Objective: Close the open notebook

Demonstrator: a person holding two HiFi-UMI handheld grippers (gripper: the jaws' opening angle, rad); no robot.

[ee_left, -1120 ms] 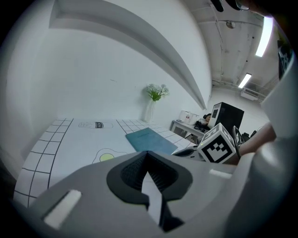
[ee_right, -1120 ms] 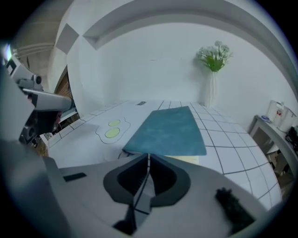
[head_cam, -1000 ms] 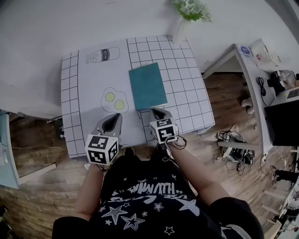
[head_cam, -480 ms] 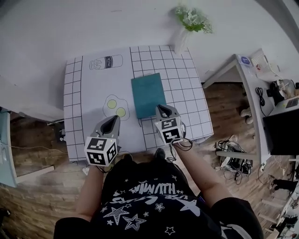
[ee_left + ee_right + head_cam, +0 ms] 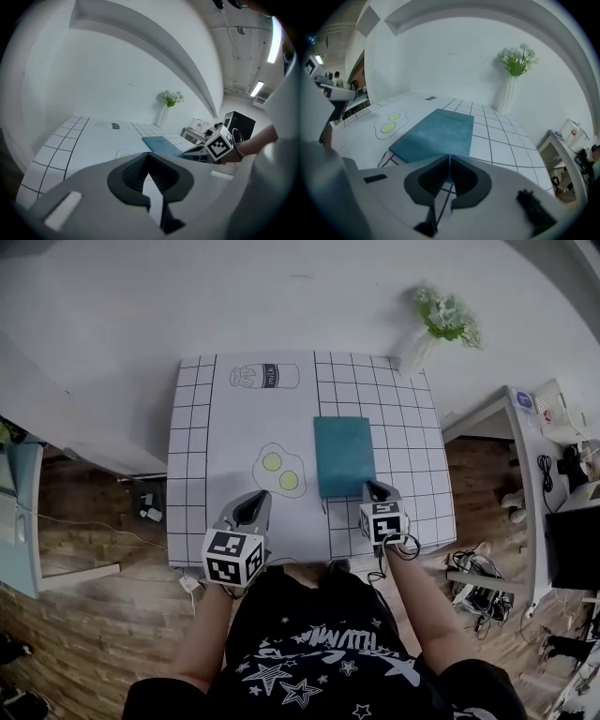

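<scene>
The teal notebook (image 5: pixel 344 456) lies shut and flat on the white gridded table (image 5: pixel 211 460), right of the fried-egg drawing (image 5: pixel 280 471). My right gripper (image 5: pixel 376 488) is shut with nothing in it, its tips just above the notebook's near right corner. In the right gripper view the notebook (image 5: pixel 436 133) fills the space just beyond the closed right gripper (image 5: pixel 449 157). My left gripper (image 5: pixel 253 506) hovers over the table's near part, below the egg drawing, also shut and holding nothing. In the left gripper view its tips (image 5: pixel 149 154) meet, with the notebook (image 5: pixel 161 144) off to the right.
A white vase of green flowers (image 5: pixel 419 345) stands at the table's far right corner. A milk-bottle drawing (image 5: pixel 264 377) marks the far side. A side desk with cables and devices (image 5: pixel 544 442) stands to the right. The wooden floor (image 5: pixel 84 615) surrounds the table.
The head view has swung, so the table now sits further right in the picture. Both grippers drifted a little along the near edge. The notebook stays shut and still.
</scene>
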